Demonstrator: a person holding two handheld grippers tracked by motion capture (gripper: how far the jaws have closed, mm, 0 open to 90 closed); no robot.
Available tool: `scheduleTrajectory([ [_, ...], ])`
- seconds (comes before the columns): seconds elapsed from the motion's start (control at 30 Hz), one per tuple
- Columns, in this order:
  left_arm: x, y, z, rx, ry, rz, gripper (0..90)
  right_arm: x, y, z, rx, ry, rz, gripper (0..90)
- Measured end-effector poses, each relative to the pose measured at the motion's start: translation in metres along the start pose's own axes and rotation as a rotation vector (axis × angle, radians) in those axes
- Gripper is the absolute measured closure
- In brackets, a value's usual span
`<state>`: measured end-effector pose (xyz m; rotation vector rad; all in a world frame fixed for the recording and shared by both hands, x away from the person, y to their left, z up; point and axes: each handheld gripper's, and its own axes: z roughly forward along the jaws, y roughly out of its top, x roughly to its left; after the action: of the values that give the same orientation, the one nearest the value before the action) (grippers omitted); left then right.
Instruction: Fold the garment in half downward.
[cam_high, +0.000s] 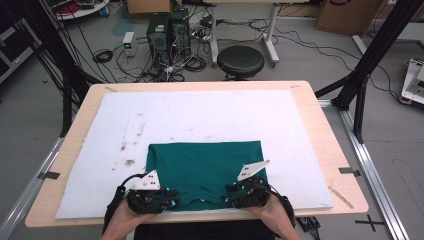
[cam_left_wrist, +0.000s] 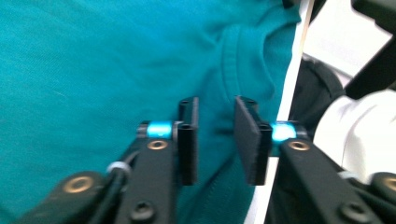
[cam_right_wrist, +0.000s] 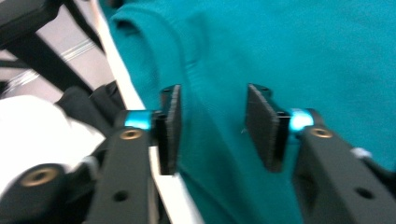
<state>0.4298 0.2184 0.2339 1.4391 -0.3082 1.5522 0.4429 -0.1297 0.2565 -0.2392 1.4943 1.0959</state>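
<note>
Flat on white padding (cam_high: 210, 112), a folded rectangular teal knit shirt (cam_high: 205, 167).

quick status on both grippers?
Left gripper: open, jaws apart over the green shirt, holding nothing.
Right gripper: open over the shirt's near edge, holding nothing.

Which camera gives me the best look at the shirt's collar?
The left gripper view: the ribbed collar curves clearly above the open jaws. The right gripper view shows it blurrier, and the high view shows it small between the grippers.
</note>
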Motion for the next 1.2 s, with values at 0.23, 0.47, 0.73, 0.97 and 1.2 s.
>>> scheduleTrajectory([
  [0.23, 0.031, 0.015, -0.032, -0.131, 0.112, -0.081, 52.5, -0.022, 0.003, -0.020, -0.118, -0.121, 0.089, 36.8],
  [0.47, 0.073, 0.034, -0.041, -0.155, 0.304, -0.141, 48.8, -0.051, 0.007, -0.035, -0.172, -0.260, 0.191, 32.7],
  [0.73, 0.128, 0.038, -0.028, -0.118, 0.432, -0.268, 52.2, -0.081, 0.014, -0.038, -0.166, -0.331, 0.244, 33.3],
  [0.97, 0.150, 0.024, -0.011, -0.052, 0.410, -0.327, 53.2, -0.102, 0.018, -0.042, -0.193, -0.376, 0.293, 33.3],
  [1.2, 0.147, 0.024, -0.005, 0.007, 0.399, -0.289, 59.9, -0.126, 0.023, -0.052, -0.247, -0.411, 0.375, 33.6],
])
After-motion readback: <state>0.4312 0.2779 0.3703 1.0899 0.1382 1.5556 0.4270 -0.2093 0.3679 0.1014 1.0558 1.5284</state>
